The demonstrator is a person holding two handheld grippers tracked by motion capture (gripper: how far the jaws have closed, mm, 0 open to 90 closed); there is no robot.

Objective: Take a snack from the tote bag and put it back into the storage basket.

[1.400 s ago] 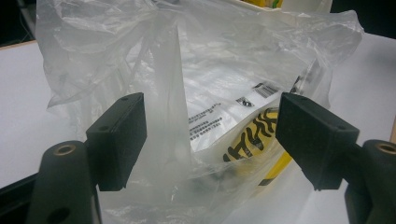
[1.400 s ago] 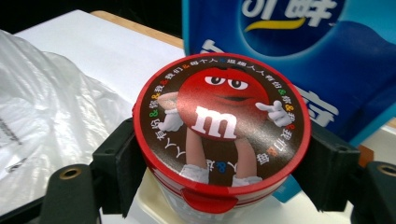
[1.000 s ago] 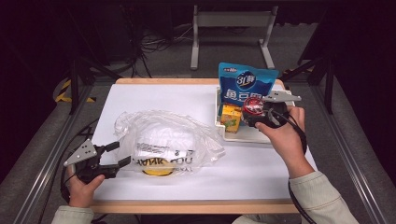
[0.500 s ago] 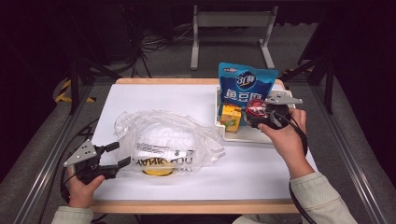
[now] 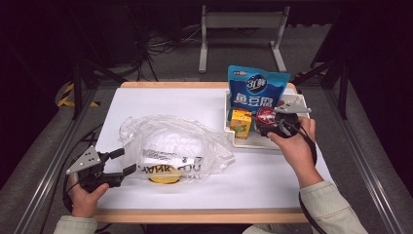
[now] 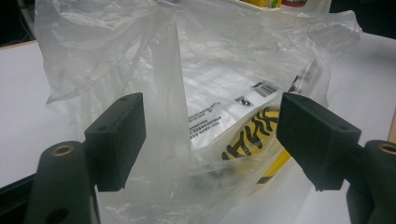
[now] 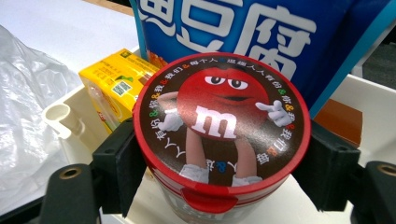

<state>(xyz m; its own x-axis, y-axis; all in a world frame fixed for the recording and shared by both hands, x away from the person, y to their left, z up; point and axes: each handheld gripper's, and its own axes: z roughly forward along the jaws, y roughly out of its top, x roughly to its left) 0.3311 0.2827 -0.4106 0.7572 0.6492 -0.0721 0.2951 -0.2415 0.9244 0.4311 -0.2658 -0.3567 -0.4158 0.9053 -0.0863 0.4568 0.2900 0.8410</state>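
Right tool (image 5: 271, 126): jaws clamped on red-lidded candy tub (image 7: 222, 126) in white tray (image 5: 253, 141), beside yellow carton (image 5: 240, 122) | Left tool (image 5: 122, 162): jaws apart, straddling edge of clear plastic bag (image 5: 170, 146) on table (image 5: 160, 102)

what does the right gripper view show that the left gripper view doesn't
Right gripper view: the right tongs with their jaws against the sides of a red-lidded M&M's tub, a blue pouch behind it, and the white tray.

Left gripper view: the left tongs open, a fold of the clear bag between their jaws, and yellow-and-black print showing through the plastic.

Both: the bag, the yellow carton (just a sliver at the top edge of the left gripper view), and the white table.
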